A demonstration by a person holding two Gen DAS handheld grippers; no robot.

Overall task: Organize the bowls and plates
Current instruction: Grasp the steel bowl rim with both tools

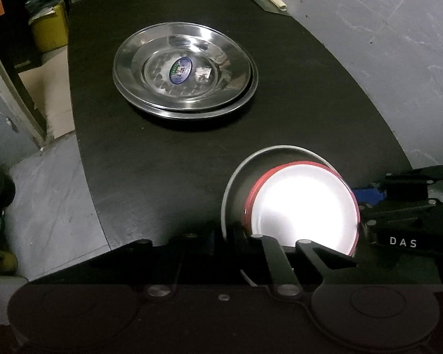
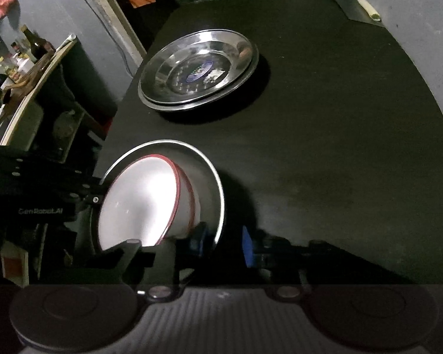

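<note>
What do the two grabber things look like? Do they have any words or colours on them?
Both are mostly black, built from flat metal bars joined by round silver bolts. The right gripper has bright blue pads on its fingers and white letters "DAS" on its side. The left gripper carries pale lettering that looks like "GenRobot.AI". Each camera view shows two big round dark discs at the bottom. No hands or sleeves show.

Dim scene, both views; hard light from above. White bowl just ahead of the claw: interior blown out by glare. Steel plates farther ahead: sharp specular streaks, heavy shadow beneath. Black table swallows detail. Strong fisheye bending, dark vignetted corners; mild softness at edges
</note>
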